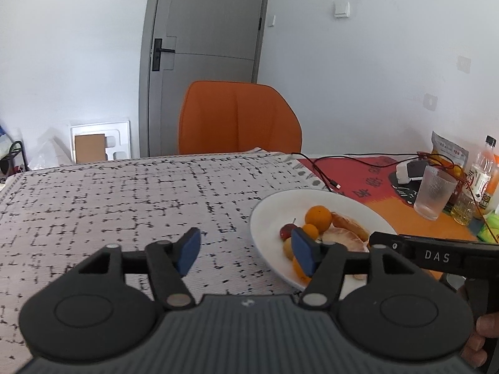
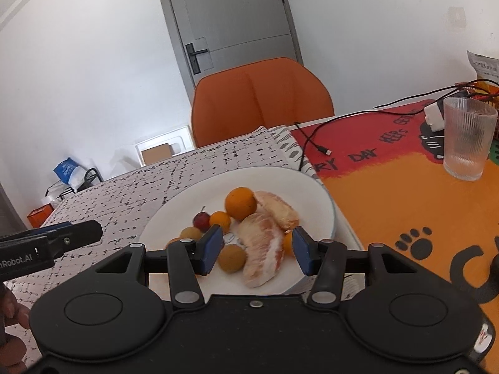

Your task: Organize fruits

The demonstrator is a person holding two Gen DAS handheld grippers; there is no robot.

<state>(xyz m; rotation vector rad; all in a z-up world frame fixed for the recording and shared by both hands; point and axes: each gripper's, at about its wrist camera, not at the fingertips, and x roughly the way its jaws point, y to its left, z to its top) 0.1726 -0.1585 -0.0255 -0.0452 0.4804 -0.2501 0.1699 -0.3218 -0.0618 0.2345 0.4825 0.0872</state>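
The right gripper (image 2: 258, 251) hangs low over the near rim of the round white ceramic plate (image 2: 315, 187), its blue-padded fingers spread wide and holding nothing, and the relation that matters sits directly between and just ahead of them: the large peeled pinkish pomelo segment (image 2: 262, 249) lies in the gap, its long axis running from near-right to far-left, roughly along the gripper's forward line, not across it, so a closing pinch would, I judge, meet its narrow sides. Just left of that segment, close to the left pad, rests a small tan-brown round fruit (image 2: 231, 258); a small orange fruit (image 2: 288, 243) peeks out near the right pad. Farther ahead on the plate come a second peeled pomelo segment (image 2: 277, 207), a small dark red fruit with a stem (image 2: 201, 220), a small orange kumquat-like fruit (image 2: 220, 220) and, beyond them, a round orange tangerine (image 2: 240, 203). The right gripper is clearly the nearer tool. The left gripper (image 1: 246, 251) is held level and to the left of the plate, over the grey-and-black patterned tablecloth (image 1: 124, 193), its jaws also parted and empty, with the fruit lying ahead and to its right. Well beyond the plate on the right stand a ribbed clear glass tumbler (image 2: 467, 138) and a loose black cable (image 2: 312, 137).
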